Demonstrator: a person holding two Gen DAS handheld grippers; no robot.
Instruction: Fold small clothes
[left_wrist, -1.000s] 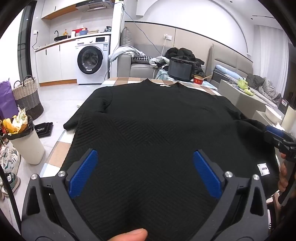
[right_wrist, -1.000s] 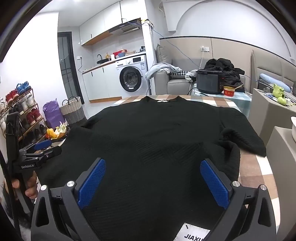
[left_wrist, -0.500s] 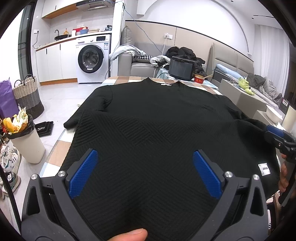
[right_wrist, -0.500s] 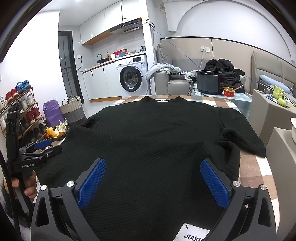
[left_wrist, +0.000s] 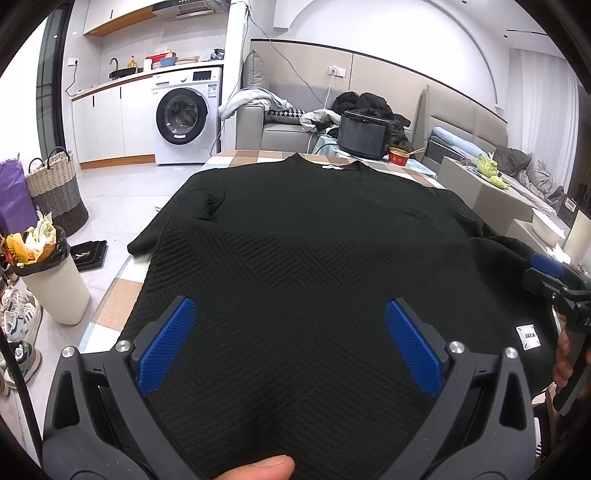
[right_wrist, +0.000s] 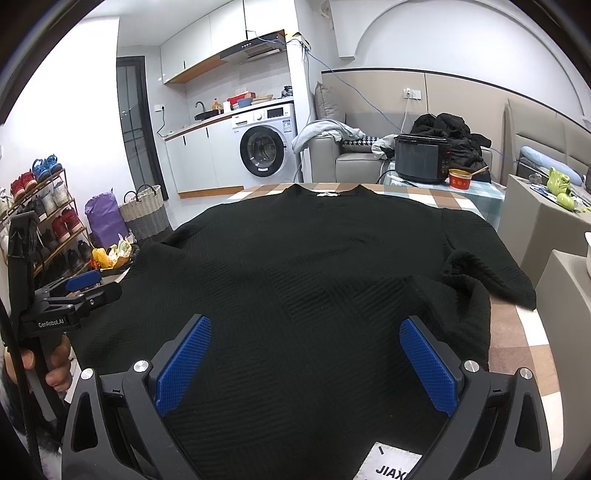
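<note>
While both jaws gape, the black sweater (left_wrist: 295, 258) lies flat beneath.

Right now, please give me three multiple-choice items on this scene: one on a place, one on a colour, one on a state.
1. Where does the sweater lie?
A. on the table
B. on the sofa
C. in the basket

2. What colour are the pads of the left tool?
A. red
B. blue
C. green

3. How is the right tool?
A. shut on the sweater
B. shut on nothing
C. open

Key: 1 A, the sweater is spread over the checked tabletop; 2 B, both pads show blue; 3 C, its pads stand wide apart above the cloth.
</note>
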